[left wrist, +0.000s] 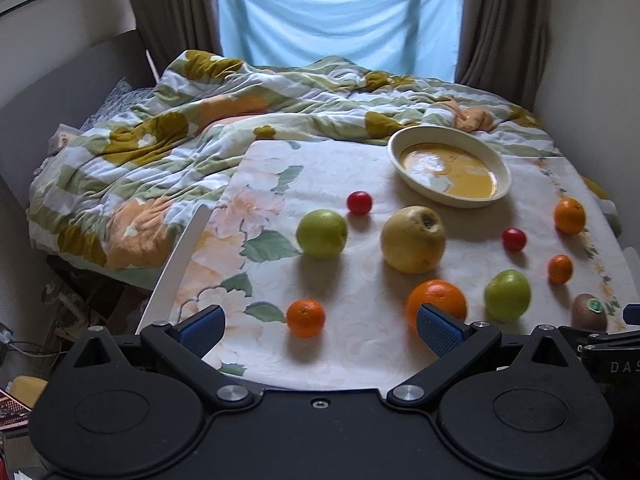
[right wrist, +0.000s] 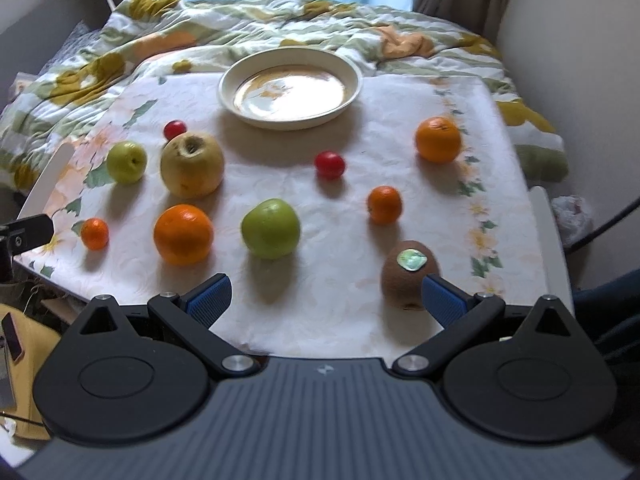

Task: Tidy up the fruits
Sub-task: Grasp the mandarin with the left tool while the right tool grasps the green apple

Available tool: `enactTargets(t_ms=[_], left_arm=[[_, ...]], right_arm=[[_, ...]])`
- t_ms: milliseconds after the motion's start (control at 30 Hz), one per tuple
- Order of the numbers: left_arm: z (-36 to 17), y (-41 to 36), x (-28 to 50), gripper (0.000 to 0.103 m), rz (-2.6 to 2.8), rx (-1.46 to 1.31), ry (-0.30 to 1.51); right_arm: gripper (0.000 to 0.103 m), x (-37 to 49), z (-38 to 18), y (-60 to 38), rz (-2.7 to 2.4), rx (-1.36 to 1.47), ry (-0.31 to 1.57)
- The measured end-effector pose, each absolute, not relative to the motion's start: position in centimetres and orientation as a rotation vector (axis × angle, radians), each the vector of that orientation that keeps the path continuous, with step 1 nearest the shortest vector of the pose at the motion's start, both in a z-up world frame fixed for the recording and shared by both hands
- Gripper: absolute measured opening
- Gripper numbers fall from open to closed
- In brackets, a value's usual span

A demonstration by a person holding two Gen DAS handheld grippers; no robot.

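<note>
Beside right claw (right wrist: 324, 300), kiwi (right wrist: 408, 280).

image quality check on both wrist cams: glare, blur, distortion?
Left wrist: window backlights the scene, fruit shadows fall toward the camera, glare in the bowl, slight blur on the near green apple. Right wrist: bowl floor washed out by reflection, kiwi sticker glints, fisheye bends the table edges.
</note>
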State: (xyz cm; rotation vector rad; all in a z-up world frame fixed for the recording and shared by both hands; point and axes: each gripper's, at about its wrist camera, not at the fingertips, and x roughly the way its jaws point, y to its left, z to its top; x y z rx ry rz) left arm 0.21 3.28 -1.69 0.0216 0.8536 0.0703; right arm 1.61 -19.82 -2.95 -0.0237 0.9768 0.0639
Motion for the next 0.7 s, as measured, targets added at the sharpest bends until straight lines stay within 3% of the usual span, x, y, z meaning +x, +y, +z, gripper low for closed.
enactTargets(t_ms=[267,533,600,700], left_arm=[[-5.8,4.3,1.5,0.099,0.128,0.042,0.848],[-8.9,4.6,3.3,0.079,0.161,0.026,0.839],[-9.6,4.8,3.7,0.079,0.164,0.011,0.847],[-10.5,4.8,4.2,0.068,0.161,-0.003,0.861]], right_arm=[[0.103,3.6,-5.9,-18.5,0.152,-0.037,0.939],[0.103,5.2,-8.5,-18.1,0.22,-0.065,0.891],[0.103,5.6,-8.9,-18.0,0.23,-0.072,0.886],[0.103,6.2,-9.6,-17.9,0.238,-0.08,0.889]])
